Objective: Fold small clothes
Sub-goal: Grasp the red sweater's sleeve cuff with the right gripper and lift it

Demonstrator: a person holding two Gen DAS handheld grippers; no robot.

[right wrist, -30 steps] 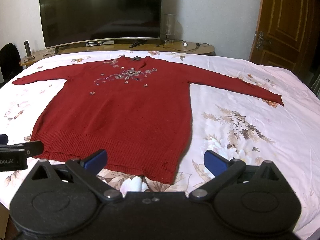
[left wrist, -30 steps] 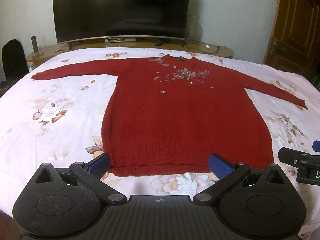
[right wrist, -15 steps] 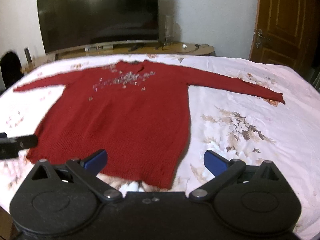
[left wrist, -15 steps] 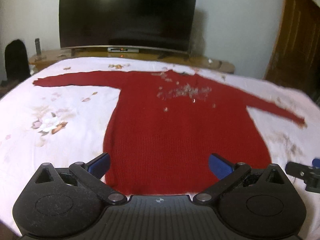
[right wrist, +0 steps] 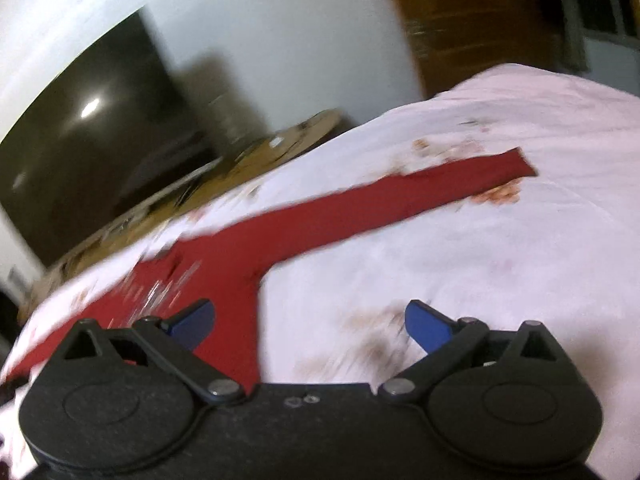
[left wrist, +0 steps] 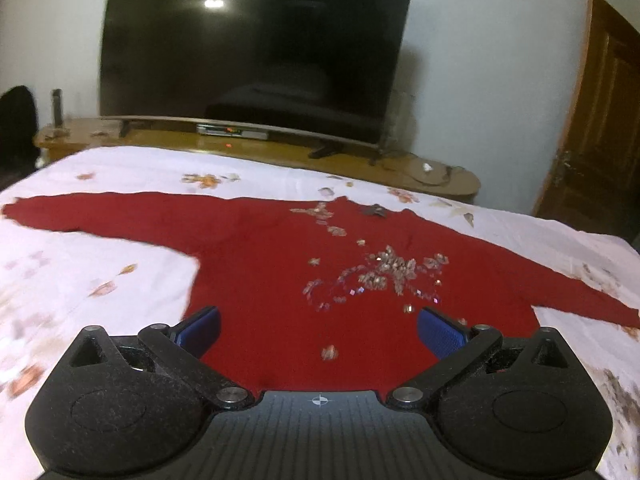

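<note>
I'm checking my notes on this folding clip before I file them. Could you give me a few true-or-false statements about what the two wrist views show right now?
1. The red sweater lies spread out flat on the flowered bedsheet. True.
2. The left gripper is shut on the sweater's hem. False: its jaws are wide open and hold nothing.
3. A dark television stands beyond the bed. True.
4. The right gripper holds the sleeve by its cuff. False: it is open, and the sleeve lies stretched out on the sheet.
5. The sweater's chest is plain. False: sparkly decorations cover it.
</note>
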